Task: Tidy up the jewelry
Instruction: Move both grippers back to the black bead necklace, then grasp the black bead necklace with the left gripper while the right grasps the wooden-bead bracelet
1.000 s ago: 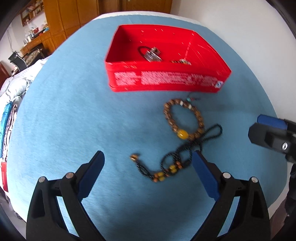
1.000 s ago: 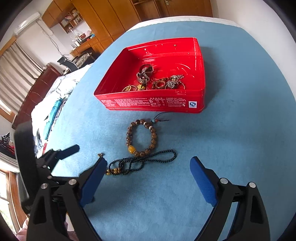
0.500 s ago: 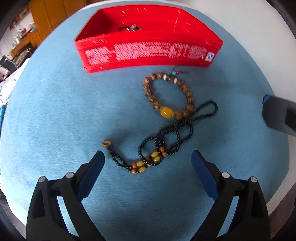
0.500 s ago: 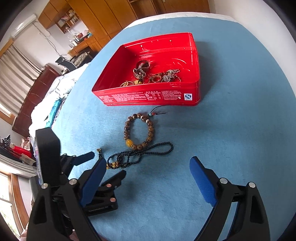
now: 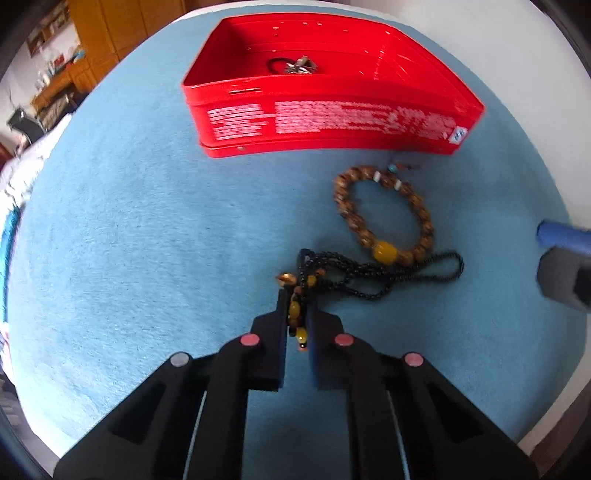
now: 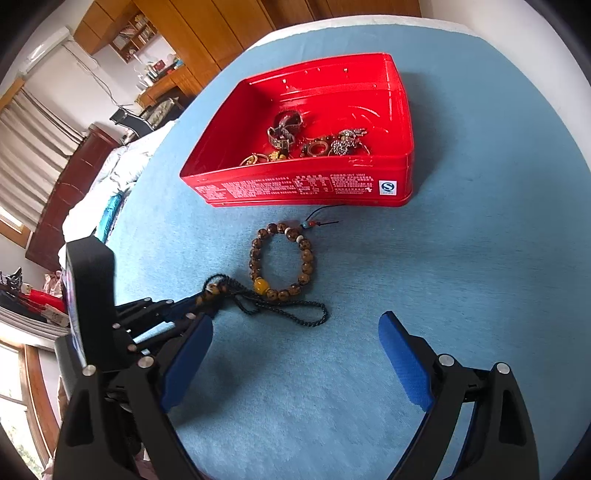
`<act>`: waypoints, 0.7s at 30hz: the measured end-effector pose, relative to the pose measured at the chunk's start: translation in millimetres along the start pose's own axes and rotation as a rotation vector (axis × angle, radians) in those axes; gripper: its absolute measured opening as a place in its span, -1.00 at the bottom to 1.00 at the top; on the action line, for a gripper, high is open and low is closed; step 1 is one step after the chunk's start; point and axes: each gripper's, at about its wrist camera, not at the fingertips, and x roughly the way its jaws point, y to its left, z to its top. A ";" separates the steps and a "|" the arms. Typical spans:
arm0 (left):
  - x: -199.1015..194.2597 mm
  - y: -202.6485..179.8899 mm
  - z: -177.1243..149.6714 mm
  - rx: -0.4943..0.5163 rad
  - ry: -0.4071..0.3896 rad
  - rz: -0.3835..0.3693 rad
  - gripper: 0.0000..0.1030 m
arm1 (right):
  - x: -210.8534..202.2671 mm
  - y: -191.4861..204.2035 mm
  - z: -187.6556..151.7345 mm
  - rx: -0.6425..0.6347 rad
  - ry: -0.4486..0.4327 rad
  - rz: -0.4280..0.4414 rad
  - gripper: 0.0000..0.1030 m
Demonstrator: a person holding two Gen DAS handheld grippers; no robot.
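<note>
Left wrist view shows the left gripper [image 5: 297, 291] clamped on the black necklace [image 5: 373, 275] (its yellow beads); the right gripper [image 6: 295, 354] stands apart.

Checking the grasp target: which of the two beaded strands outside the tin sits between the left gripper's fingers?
The black bead necklace, thin with small yellow beads. The left gripper is shut on it; the brown wooden bracelet lies loose.

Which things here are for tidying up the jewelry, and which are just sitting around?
For the job:
- black bead necklace, pinched in the left tool
- brown bead bracelet
- red tin with jewelry already inside
- right tool, open and empty

Just lying about:
- blue cloth
- wooden cupboards
- black chair
</note>
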 end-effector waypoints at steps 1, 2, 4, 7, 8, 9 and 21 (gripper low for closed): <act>-1.3 3.4 0.2 -0.012 -0.006 -0.001 -0.86 | 1.7 -0.6 0.7 0.002 0.004 0.004 0.64; -3.5 7.6 1.1 -0.028 -0.015 0.000 -0.86 | 4.8 -1.5 1.8 0.008 0.011 0.011 0.59; -9.2 16.6 3.3 -0.062 -0.040 0.003 -0.86 | 12.5 -4.0 4.8 0.024 0.031 0.024 0.42; -16.9 29.1 9.9 -0.110 -0.083 0.022 -0.87 | 27.0 -6.5 8.4 0.041 0.066 0.032 0.18; -18.4 32.4 12.2 -0.122 -0.092 0.023 -0.87 | 30.4 -6.6 8.8 0.044 0.073 0.034 0.15; -19.1 35.2 14.6 -0.132 -0.098 0.025 -0.87 | 34.2 -6.8 9.6 0.048 0.081 0.035 0.09; -4.0 38.6 33.1 -0.151 -0.093 0.015 -0.87 | 61.4 -3.1 22.3 0.048 0.122 0.018 -0.30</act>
